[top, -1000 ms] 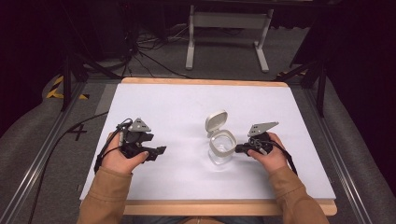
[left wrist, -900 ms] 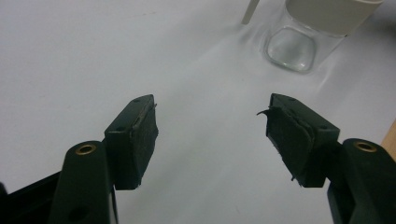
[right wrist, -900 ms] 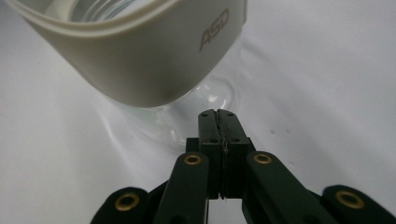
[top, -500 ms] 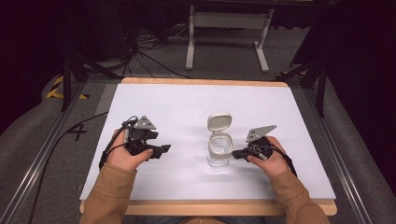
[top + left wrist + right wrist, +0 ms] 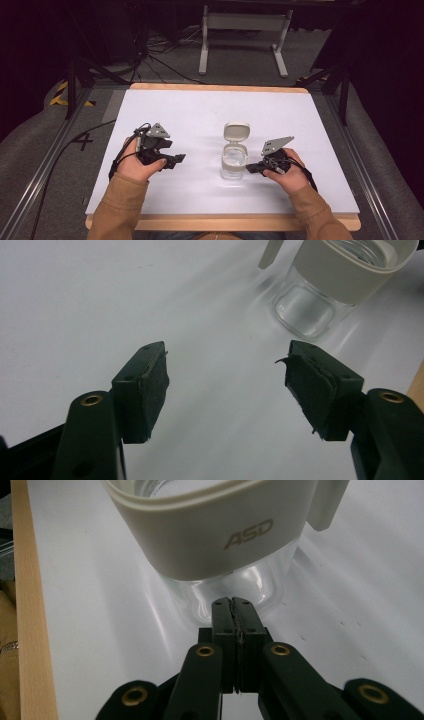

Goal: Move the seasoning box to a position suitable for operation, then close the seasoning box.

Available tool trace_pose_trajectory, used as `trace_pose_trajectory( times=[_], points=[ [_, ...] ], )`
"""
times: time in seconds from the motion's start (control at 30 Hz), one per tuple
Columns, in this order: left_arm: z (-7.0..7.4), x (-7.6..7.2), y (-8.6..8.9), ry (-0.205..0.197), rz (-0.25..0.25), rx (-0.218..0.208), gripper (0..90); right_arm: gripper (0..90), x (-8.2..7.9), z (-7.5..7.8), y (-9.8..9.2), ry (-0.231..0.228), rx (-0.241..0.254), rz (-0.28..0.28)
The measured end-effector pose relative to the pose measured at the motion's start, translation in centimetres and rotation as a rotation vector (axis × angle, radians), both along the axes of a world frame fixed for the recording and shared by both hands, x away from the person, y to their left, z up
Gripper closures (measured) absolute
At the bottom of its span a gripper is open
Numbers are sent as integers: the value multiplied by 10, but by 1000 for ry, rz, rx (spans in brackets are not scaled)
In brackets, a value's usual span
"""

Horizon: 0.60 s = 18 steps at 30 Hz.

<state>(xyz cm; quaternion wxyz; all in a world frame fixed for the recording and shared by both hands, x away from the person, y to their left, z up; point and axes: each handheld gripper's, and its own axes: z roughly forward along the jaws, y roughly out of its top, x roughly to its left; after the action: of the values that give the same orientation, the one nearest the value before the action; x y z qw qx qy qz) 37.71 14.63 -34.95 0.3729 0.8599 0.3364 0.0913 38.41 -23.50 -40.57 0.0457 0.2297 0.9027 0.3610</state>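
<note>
A clear glass jar (image 5: 233,164) with a beige collar stands on the white table (image 5: 200,120), its hinged lid (image 5: 236,131) flipped up at the back. My right gripper (image 5: 250,169) is shut with nothing between its pads, its tips at the jar's right side. In the right gripper view the closed tips (image 5: 234,603) sit against the jar's glass base (image 5: 235,587) below the collar marked ASD. My left gripper (image 5: 181,159) stands open to the left of the jar, apart from it. In the left gripper view the jar (image 5: 330,285) lies beyond the spread jaws (image 5: 225,385).
The table's wooden front edge (image 5: 225,222) runs just ahead of the person's sleeves. A metal stand (image 5: 242,30) and cables lie on the floor beyond the far edge. Rails flank the table on both sides.
The jar has shifted a little toward the near edge, its lid with it. The right gripper followed it slightly down and left. The left gripper has drifted a little rightward.
</note>
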Motion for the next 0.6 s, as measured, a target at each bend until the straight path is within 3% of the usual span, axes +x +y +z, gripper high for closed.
trace_pose_trajectory(
  times=[0.2, 0.4, 0.6],
  points=[
    [1, 3, -3, -9, -7, -7, 339, 899, -1, 3, -6, -20, 13, -34],
    [1, 4, -8, -2, -30, 13, 339, 899, -6, 16, -19, -70, 71, -87],
    [1, 3, -6, -3, -17, -1, 339, 899, -9, 32, -26, -117, 138, -124]
  ],
)
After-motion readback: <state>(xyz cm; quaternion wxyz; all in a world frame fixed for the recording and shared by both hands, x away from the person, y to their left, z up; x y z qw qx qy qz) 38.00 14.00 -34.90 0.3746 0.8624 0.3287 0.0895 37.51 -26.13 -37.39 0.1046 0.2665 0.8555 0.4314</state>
